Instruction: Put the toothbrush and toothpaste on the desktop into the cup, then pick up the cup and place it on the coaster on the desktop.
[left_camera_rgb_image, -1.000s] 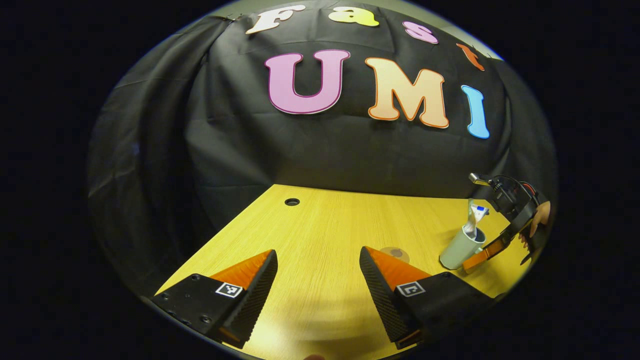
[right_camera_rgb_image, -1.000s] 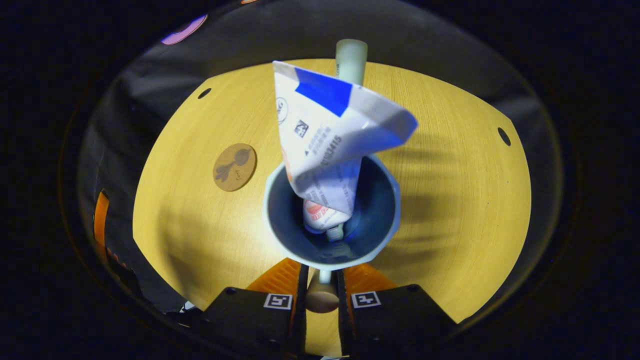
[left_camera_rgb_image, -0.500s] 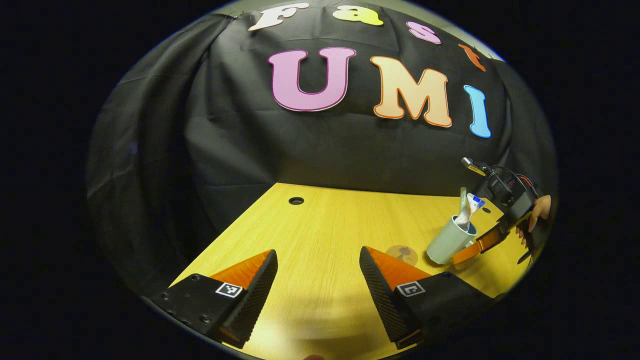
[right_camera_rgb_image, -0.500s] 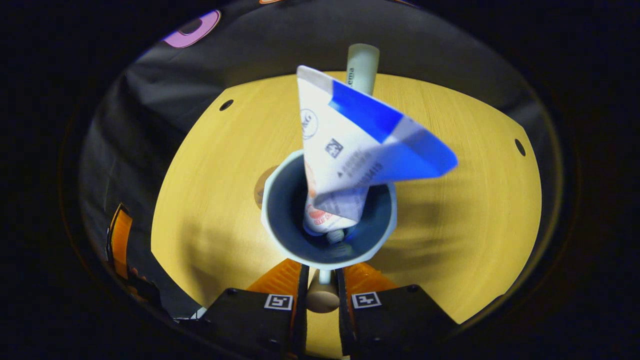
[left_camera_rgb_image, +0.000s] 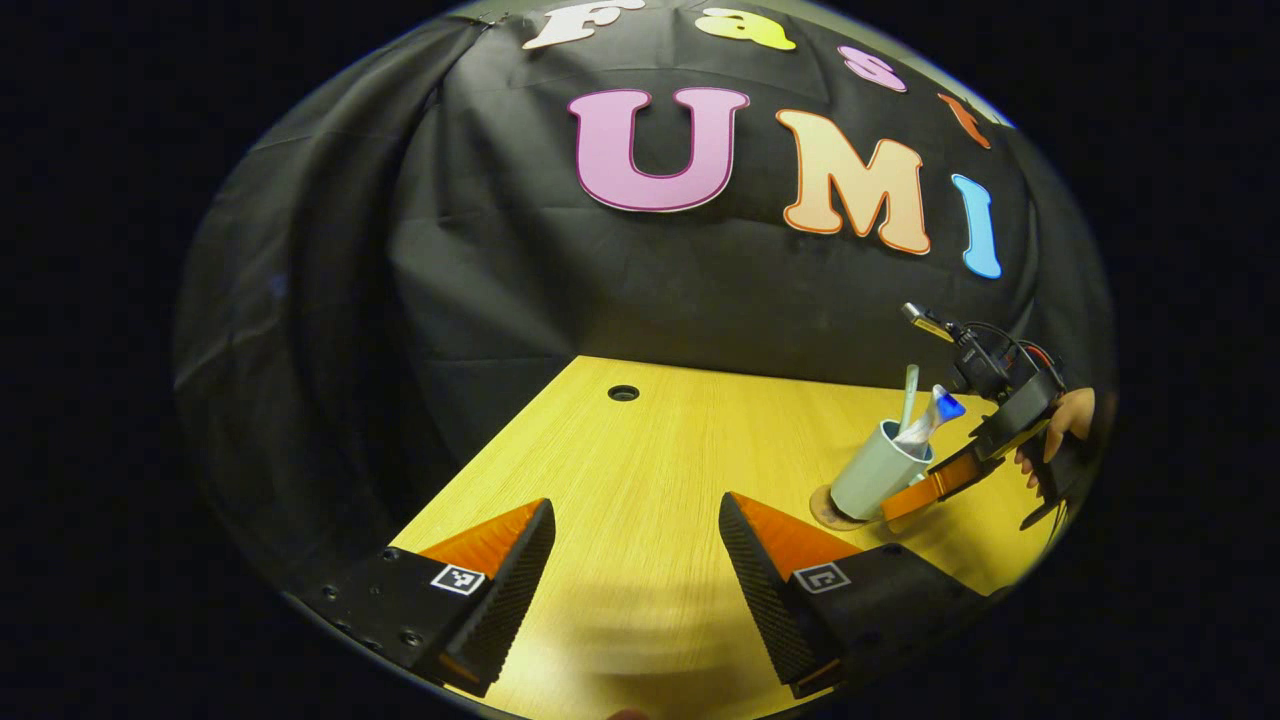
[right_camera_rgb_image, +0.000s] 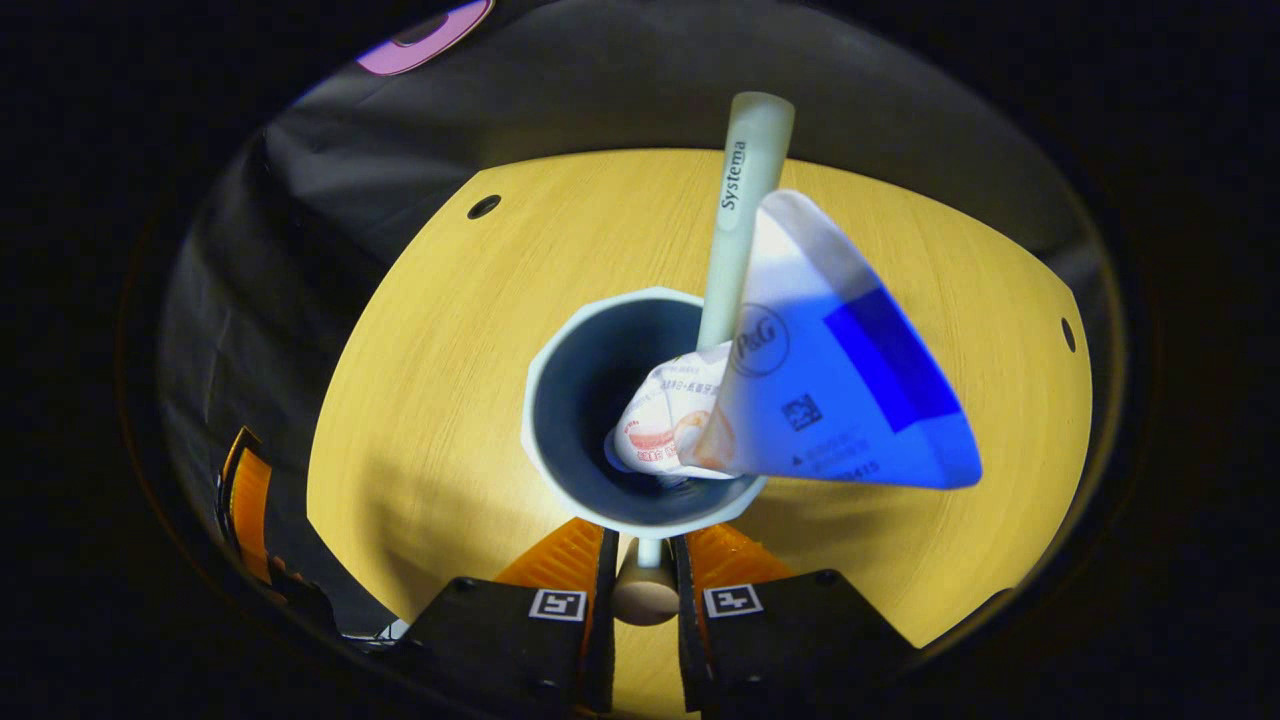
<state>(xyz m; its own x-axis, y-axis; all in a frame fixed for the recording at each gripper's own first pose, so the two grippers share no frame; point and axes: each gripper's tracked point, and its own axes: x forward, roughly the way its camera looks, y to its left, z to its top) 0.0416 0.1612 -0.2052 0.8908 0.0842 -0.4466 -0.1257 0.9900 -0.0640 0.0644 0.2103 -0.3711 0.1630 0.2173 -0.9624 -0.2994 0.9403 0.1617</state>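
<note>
Gripping the cup (right_camera_rgb_image: 640, 410) handle, the right claw (right_camera_rgb_image: 641, 590) tilts it over the coaster (left_camera_rgb_image: 826, 508); left claw (left_camera_rgb_image: 636, 570) gapes wide.

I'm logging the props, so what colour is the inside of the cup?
Dark blue inside the cup, with a pale rim; the right gripper view shows it best.

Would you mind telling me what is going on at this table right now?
A person is working with two handheld grippers. The right gripper is clamped on the handle of a pale cup that holds the toothbrush and the toothpaste tube. In the left gripper view the cup sits tilted over the round coaster; whether it has touched down is unclear. The left gripper is open and idle above the yellow desktop.
</note>
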